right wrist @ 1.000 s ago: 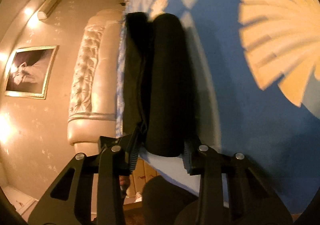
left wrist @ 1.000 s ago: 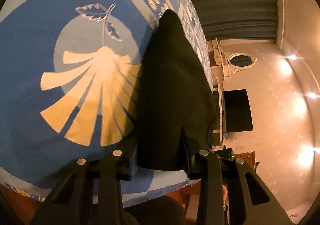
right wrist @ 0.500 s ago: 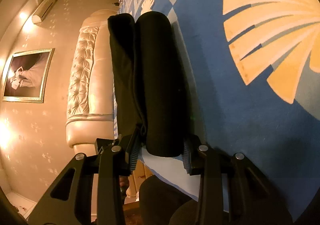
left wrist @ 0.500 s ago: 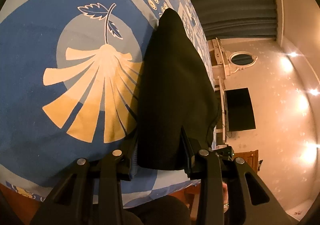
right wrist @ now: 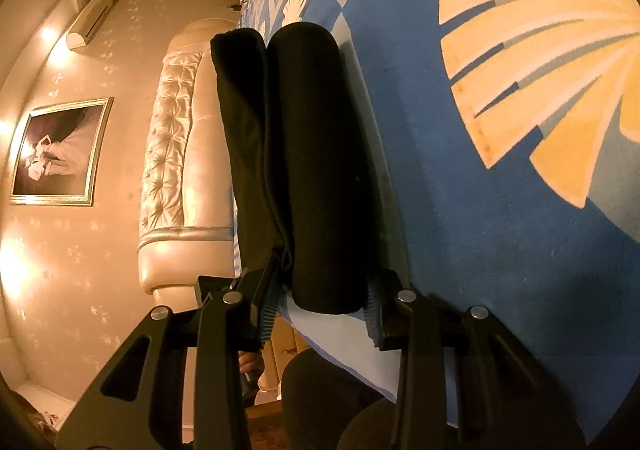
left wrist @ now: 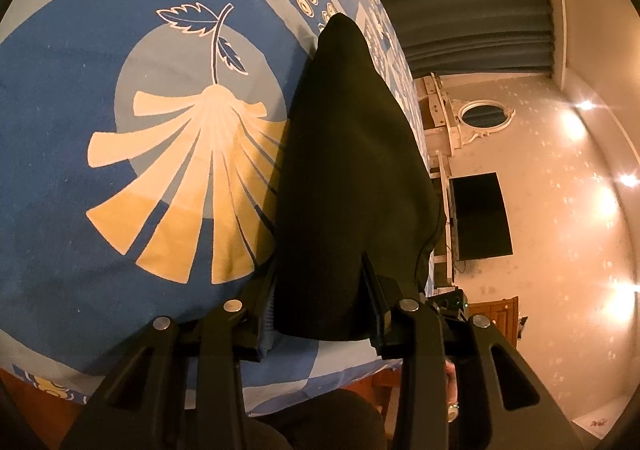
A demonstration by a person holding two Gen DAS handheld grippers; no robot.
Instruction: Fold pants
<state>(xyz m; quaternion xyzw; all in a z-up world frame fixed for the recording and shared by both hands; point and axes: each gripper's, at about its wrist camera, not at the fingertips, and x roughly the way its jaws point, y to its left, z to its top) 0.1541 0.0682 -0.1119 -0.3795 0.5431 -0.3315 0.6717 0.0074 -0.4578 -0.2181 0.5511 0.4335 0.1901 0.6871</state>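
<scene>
The black pants [left wrist: 344,177] lie folded on the blue patterned bedspread [left wrist: 120,209]. In the left wrist view my left gripper [left wrist: 320,290] has its fingers on either side of the near end of the dark fabric and is shut on it. In the right wrist view the pants [right wrist: 316,153] show as a thick folded bundle with two rounded layers. My right gripper [right wrist: 326,290] is shut on the near end of that bundle. The blue ribbed pads [right wrist: 268,302] press against the cloth.
The bedspread [right wrist: 500,209] carries a large yellow shell motif. A tufted cream headboard [right wrist: 172,137] and a framed picture [right wrist: 60,153] stand on one side; a wall TV [left wrist: 480,217], an oval mirror and grey curtains on the other. The bed edge is just below both grippers.
Both grippers keep their hold on the pants. The bundle has shifted slightly across the bedspread and the right wrist view has steadied from a blur.
</scene>
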